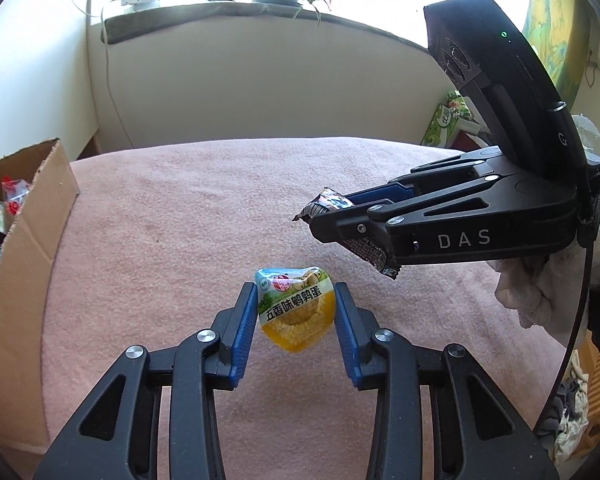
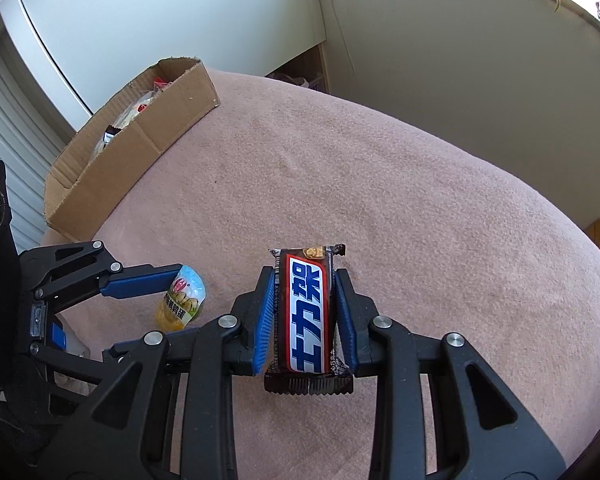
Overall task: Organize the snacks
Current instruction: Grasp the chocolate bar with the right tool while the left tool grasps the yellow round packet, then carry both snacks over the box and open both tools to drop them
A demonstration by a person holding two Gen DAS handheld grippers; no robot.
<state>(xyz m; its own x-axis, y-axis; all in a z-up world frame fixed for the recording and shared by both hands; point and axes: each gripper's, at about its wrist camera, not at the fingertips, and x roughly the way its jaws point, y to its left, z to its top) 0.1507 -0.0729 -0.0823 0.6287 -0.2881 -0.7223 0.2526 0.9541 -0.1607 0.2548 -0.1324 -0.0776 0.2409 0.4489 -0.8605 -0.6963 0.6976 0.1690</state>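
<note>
So the open brown cardboard box (image 2: 140,136) sits at the far left edge of the table, which is covered in a fuzzy pink cloth (image 2: 380,184), and it's already got a jumble of wrapped snacks in it. I can make out something with red on its wrapper (image 1: 12,196), a pale packet and a dark wrapper end, but the pile is too blurry and half hidden by the box wall to say exactly what's what. Both other snacks are out of the box, held well apart from it. The left gripper (image 1: 296,312) has its blue pads pressed on either side of a small yellow quail egg pouch with a blue and white top (image 1: 296,308), so it's only partly closed around it, and the pouch looks lifted just off the cloth. The right gripper (image 2: 304,316) is closed down nearly all the way, squeezing a brown chocolate bar with a blue and white label (image 2: 306,316) lengthwise between its pads, the crimped wrapper ends sticking out front and back. In the left wrist view a white-gloved hand (image 1: 556,268) holds that right gripper, hovering above the cloth off to the right of the pouch.
</note>
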